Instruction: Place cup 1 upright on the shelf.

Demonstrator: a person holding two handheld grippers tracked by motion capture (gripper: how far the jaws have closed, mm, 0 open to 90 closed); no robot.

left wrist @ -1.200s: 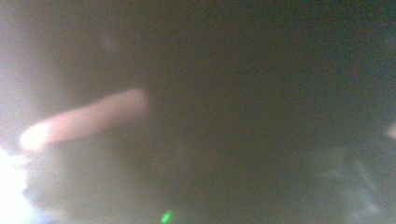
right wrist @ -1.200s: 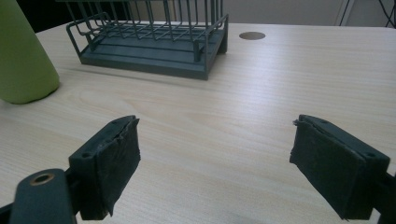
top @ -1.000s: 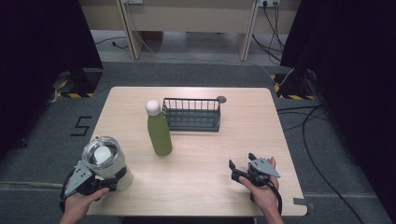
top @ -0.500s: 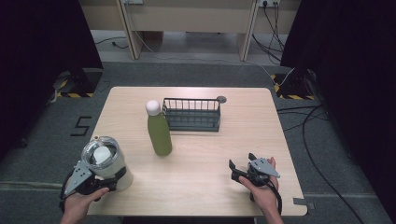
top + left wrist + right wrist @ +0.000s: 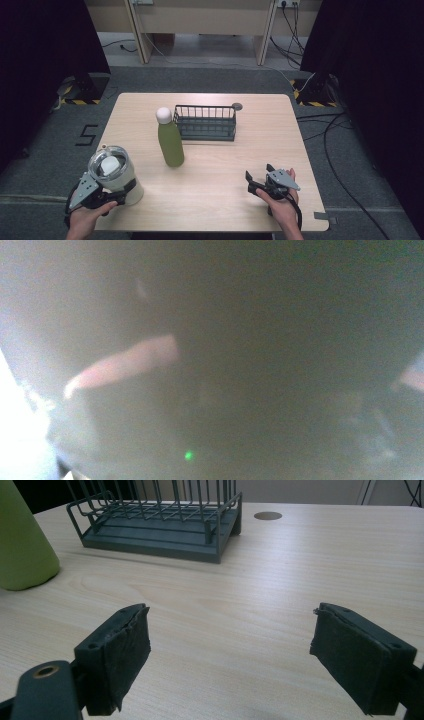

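Left tool (image 5: 107,192) grasping cream tumbler (image 5: 114,175) — right tool (image 5: 230,665) released over woodgrain table (image 5: 280,580).

A green bottle (image 5: 170,142) with a white cap stands upright mid-bench (image 5: 260,130), just beside the left end of a dark wire rack (image 5: 205,123) at the far side. A small round grommet (image 5: 237,106) sits in the bench top by the rack's right far corner. A pale tumbler (image 5: 114,175) with a clear lid stands at the near left corner. Cables (image 5: 345,145) trail over the grey carpet on the right.
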